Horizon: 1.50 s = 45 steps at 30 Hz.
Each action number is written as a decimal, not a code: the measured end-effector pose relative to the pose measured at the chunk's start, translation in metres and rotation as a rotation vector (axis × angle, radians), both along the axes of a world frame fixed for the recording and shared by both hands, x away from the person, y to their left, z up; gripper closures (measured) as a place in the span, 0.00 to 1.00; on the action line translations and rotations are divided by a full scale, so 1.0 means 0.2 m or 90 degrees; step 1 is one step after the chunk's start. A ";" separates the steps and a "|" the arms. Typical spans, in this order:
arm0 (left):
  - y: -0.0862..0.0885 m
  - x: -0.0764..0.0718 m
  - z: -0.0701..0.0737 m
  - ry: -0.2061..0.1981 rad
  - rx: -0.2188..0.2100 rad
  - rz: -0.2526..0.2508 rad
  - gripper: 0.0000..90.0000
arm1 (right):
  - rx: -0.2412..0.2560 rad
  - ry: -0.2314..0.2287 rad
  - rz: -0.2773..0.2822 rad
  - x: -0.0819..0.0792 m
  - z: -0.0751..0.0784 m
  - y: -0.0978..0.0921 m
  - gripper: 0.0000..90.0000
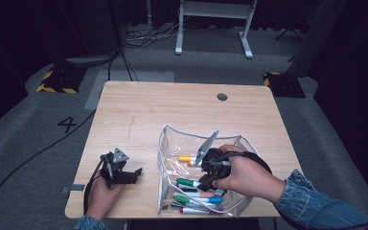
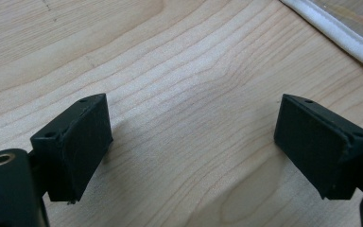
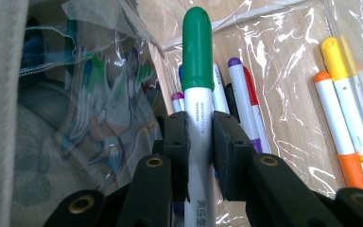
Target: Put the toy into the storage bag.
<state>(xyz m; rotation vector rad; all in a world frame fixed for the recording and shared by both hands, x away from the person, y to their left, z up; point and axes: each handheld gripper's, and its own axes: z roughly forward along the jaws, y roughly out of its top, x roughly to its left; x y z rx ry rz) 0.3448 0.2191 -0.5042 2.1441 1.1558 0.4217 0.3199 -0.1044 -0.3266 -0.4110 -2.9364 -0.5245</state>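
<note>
A clear plastic pouch with white edging lies open on the wooden table, holding several markers. My right gripper reaches into the pouch and is shut on a green-capped marker, white-bodied and pointing away between the jaws. Orange and yellow markers and a purple-capped one lie under the plastic beside it. My left gripper rests on the table left of the pouch, open, with bare wood between its pads. The pouch's white edge crosses the top right of the left gripper view.
The table's far half is bare wood with a round cable hole. Grey carpet, cables and a white desk frame lie beyond. The table's front edge runs just below both hands.
</note>
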 end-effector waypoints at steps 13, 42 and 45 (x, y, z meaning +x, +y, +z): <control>0.00 0.00 0.00 -0.001 0.000 0.001 0.13 | -0.018 0.008 0.009 0.02 -0.13 0.06 0.85; 0.00 0.00 0.00 -0.001 0.000 0.001 0.13 | 0.212 -0.129 -0.143 0.10 0.15 -0.20 0.56; 0.00 0.00 0.00 -0.001 0.000 0.001 0.13 | 0.233 -0.162 -0.208 0.14 0.25 -0.36 0.56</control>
